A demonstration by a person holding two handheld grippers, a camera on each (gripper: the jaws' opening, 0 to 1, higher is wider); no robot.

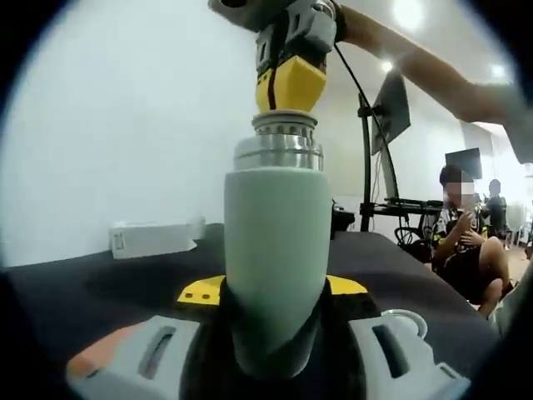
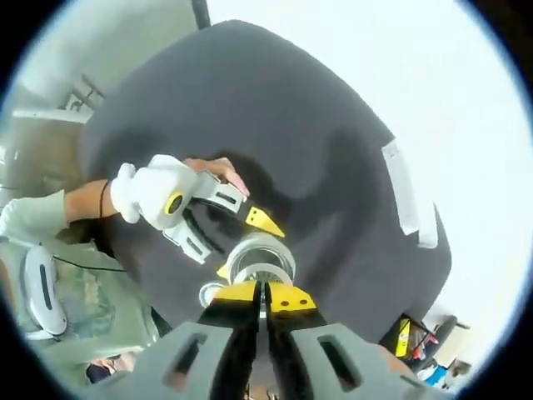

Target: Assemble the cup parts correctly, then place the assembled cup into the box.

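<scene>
We log the left gripper (image 1: 271,333) clamped on the pale green cup body (image 1: 275,250), upright. We log the right gripper (image 2: 263,296) nearly closed above its steel neck (image 1: 279,150).

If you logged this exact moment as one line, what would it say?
step: assembling cup | left gripper: shut on cup body, upright | right gripper: above, at metal neck | box: on table behind

In the left gripper view the cup (image 1: 275,250) stands upright between the jaws above the worktop (image 1: 83,283), the right gripper (image 1: 287,83) at 12 o'clock over its neck (image 1: 279,146), a box (image 1: 154,237) at 9 o'clock behind.
</scene>
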